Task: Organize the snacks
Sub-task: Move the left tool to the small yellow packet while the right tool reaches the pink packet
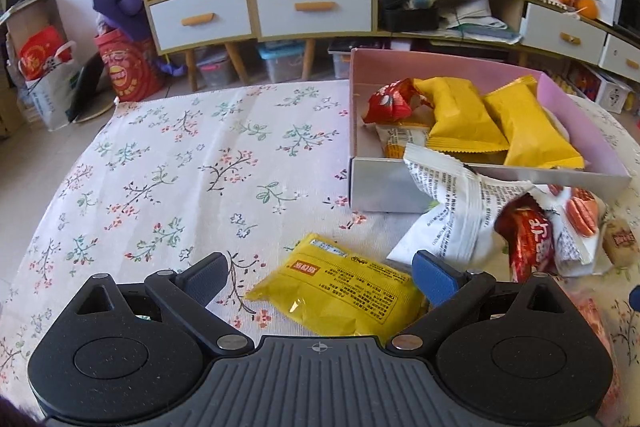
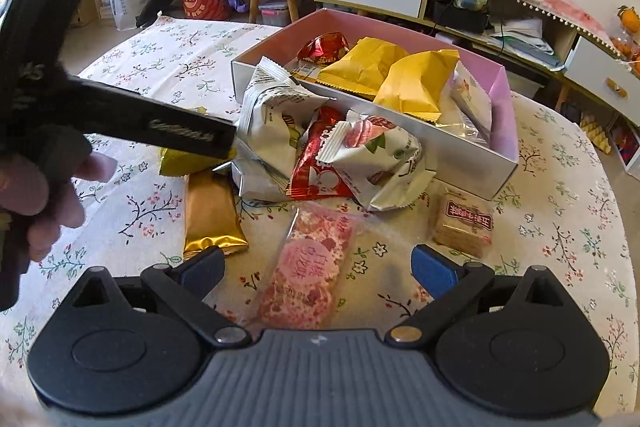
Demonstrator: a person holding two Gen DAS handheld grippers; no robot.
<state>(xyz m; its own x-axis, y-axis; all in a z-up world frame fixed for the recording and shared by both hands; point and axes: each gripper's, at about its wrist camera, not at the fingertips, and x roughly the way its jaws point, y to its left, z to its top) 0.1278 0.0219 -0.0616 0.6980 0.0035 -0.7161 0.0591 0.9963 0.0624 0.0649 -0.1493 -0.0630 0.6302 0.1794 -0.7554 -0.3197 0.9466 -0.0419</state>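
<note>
The left gripper [image 1: 320, 277] hangs with fingers spread wide around a yellow snack packet [image 1: 340, 297] on the floral tablecloth [image 1: 180, 167], just before the pink box [image 1: 440, 67] already holding yellow and red packets. Only the right wrist view shows the right gripper [image 2: 316, 273], fingers equally wide apart over a pink nougat bar [image 2: 308, 267]. It alone reveals a gold bar [image 2: 210, 215], a brown biscuit pack [image 2: 464, 223] and the person's hand [image 2: 40, 195].

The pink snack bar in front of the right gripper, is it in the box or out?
Out. The pink bar lies flat on the tablecloth, nearer than the box.
</note>
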